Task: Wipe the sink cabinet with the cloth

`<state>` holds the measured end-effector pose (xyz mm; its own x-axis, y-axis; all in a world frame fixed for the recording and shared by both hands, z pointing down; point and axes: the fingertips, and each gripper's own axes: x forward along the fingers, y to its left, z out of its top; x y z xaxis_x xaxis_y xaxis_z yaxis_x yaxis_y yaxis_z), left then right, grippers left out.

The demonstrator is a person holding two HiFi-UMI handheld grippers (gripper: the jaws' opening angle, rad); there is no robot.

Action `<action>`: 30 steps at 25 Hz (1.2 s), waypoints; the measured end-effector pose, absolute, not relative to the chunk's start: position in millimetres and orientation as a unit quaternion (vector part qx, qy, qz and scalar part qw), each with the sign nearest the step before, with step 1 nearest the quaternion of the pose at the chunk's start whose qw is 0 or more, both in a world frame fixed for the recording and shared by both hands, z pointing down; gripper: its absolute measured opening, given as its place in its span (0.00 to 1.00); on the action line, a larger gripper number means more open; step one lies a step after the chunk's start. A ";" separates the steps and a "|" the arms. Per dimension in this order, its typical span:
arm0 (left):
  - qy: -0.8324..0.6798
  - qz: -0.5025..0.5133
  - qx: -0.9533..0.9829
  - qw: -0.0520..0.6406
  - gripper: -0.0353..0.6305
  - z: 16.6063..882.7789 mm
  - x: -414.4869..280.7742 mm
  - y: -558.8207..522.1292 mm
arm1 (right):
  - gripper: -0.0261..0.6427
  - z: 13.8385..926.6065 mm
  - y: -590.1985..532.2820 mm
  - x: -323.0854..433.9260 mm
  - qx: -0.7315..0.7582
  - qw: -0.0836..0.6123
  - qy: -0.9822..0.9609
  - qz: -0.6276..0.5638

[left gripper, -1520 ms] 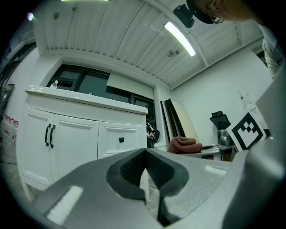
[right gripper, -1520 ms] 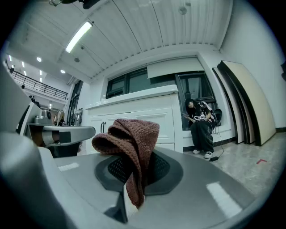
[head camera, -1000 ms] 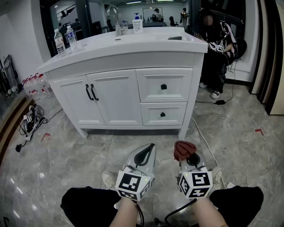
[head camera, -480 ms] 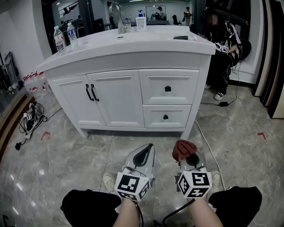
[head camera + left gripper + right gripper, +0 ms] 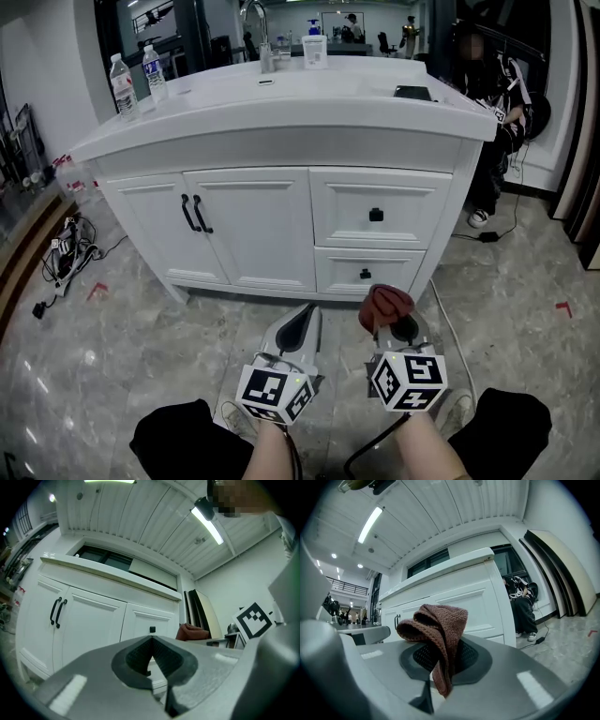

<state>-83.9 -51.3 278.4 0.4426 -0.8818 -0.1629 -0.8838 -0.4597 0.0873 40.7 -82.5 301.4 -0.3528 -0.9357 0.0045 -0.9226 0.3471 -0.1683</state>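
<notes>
Yet to touch white sink cabinet (image 5: 253, 225), upper centre; clamping crumpled reddish-brown knit cloth (image 5: 386, 302) in right gripper (image 5: 392, 324), left gripper (image 5: 304, 326) closed empty.

Showroom-like hall — freestanding sink cabinet (image 5: 281, 220), marble floor (image 5: 141, 347).

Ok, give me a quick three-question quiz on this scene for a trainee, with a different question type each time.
1. True or false: the left gripper is holding the cloth.
2. Multiple choice: the two black bar handles are mounted on A) the drawers, B) the doors, C) the countertop.
3. Short answer: is the cloth touching the sink cabinet?

Key
1. False. The left gripper's jaws are shut on nothing; the right gripper clamps the cloth.
2. B.
3. No. It is held apart from the cabinet, in front of it.
</notes>
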 end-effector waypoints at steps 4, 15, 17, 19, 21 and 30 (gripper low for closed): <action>0.511 0.080 -0.856 0.015 0.05 277.0 -83.9 -79.0 | 0.16 288.6 -114.8 36.0 -0.565 0.057 0.821 -0.067; 0.524 0.074 -0.847 0.046 0.05 260.5 -121.8 -147.5 | 0.16 230.3 -196.3 -12.0 -0.532 0.073 0.844 -0.015; 0.528 0.080 -0.844 0.046 0.05 255.1 -129.2 -158.7 | 0.16 221.8 -209.8 -25.8 -0.522 0.072 0.850 -0.009; 0.532 0.084 -0.842 0.044 0.05 253.9 -136.0 -169.9 | 0.16 215.6 -222.6 -41.1 -0.510 0.069 0.858 -0.006; 0.534 0.084 -0.841 0.042 0.05 256.6 -140.2 -180.8 | 0.16 211.6 -235.0 -55.8 -0.498 0.066 0.865 -0.006; 0.541 0.088 -0.836 0.030 0.05 261.8 -144.4 -191.5 | 0.16 208.3 -258.6 -80.3 -0.473 0.048 0.880 -0.002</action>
